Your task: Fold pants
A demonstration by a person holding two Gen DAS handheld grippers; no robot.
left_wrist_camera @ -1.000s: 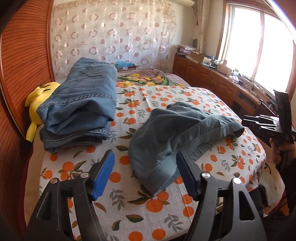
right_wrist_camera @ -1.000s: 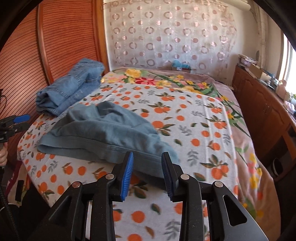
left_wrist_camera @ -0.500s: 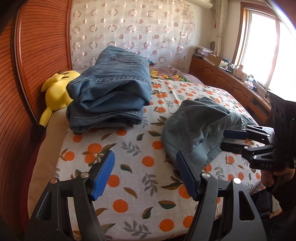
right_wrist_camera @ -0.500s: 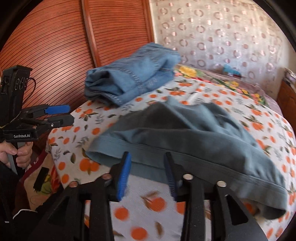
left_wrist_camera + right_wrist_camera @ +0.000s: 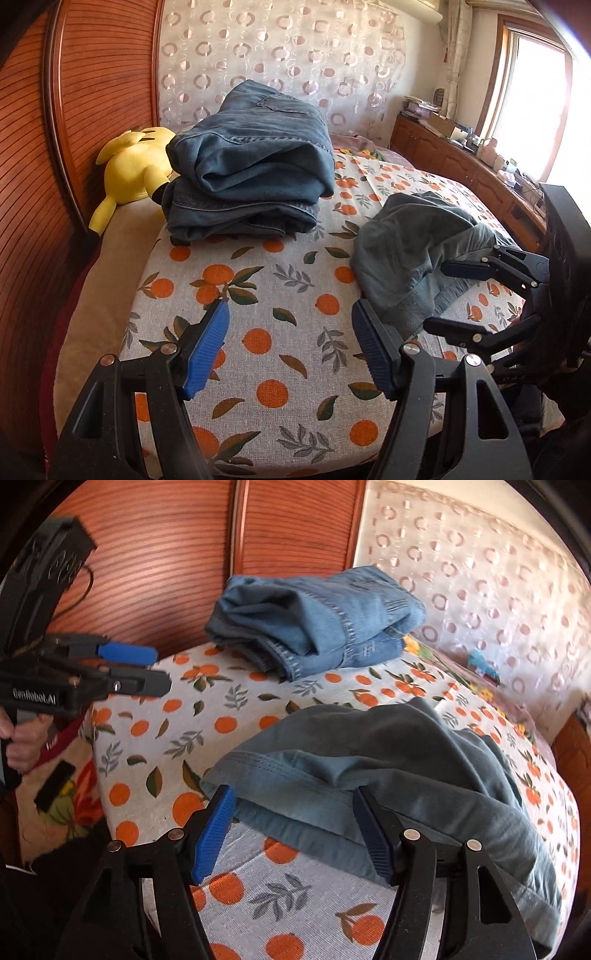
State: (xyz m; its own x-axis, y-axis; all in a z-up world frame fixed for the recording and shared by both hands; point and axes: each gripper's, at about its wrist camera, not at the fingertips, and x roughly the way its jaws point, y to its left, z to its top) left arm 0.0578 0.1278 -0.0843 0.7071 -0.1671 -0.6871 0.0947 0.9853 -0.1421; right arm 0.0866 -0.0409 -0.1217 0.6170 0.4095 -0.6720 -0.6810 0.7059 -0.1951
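Grey-blue pants [image 5: 388, 760] lie crumpled on the orange-print bed [image 5: 258, 295], hem edge facing the right gripper [image 5: 293, 821]. Its jaws are opening, hem between them, not pinched; a second ago they were narrower. Left gripper [image 5: 290, 336] spread wide, empty. Both grippers have moved closer in.

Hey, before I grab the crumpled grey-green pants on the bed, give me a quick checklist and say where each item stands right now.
1. Right gripper ready to take cloth: ok, jaws opening, nothing pinched.
2. Hem of the grey-green pants lined up with the right jaws: ok, its edge lies just ahead of them.
3. Left gripper free: ok, jaws wide, only the orange-print sheet beneath.
4. Left gripper at the pants: not ok, they lie off to its right.
5. Folded jeans stack clear of the work area: ok, apart from the pants.
6. Pants laid flat for folding: not ok, bunched.
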